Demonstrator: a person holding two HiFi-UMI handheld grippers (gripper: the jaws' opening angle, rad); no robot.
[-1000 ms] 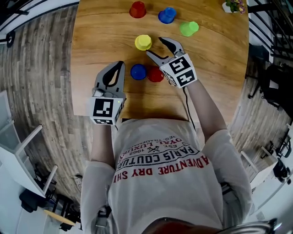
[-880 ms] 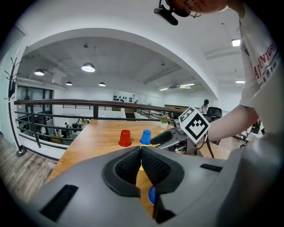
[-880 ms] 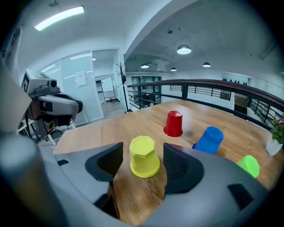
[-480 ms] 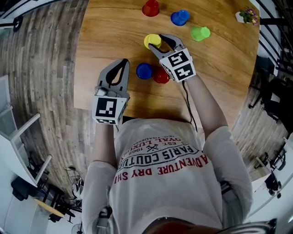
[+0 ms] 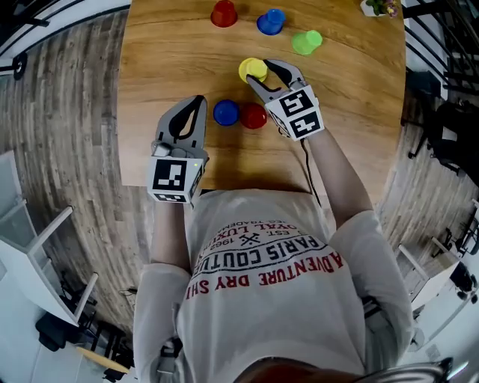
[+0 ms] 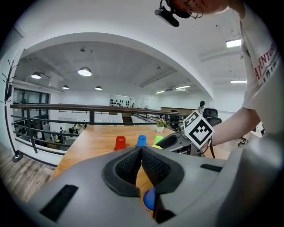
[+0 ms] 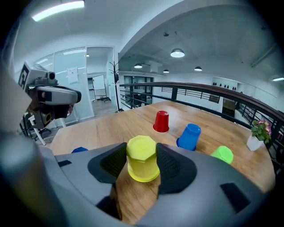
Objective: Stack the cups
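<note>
Wooden table point(image 5: 150, 67), as I am viewing it from above, is carrying six cups. My left gripper point(image 5: 197, 100) is hovering over the near left part, its jaws resting together on nothing. My right gripper point(image 5: 260, 72) is reaching to mid-table. Its jaws have just been closing and are bracketing the inverted yellow cup point(image 7: 142, 164), with the pads seemingly pressing its sides. A near blue cup point(image 5: 226, 113) and a near red cup point(image 5: 253, 116) are sitting side by side between the grippers. A far red cup point(image 5: 224, 13), a far blue cup point(image 5: 271, 22) and a green cup point(image 5: 306, 41) are lining the far edge.
</note>
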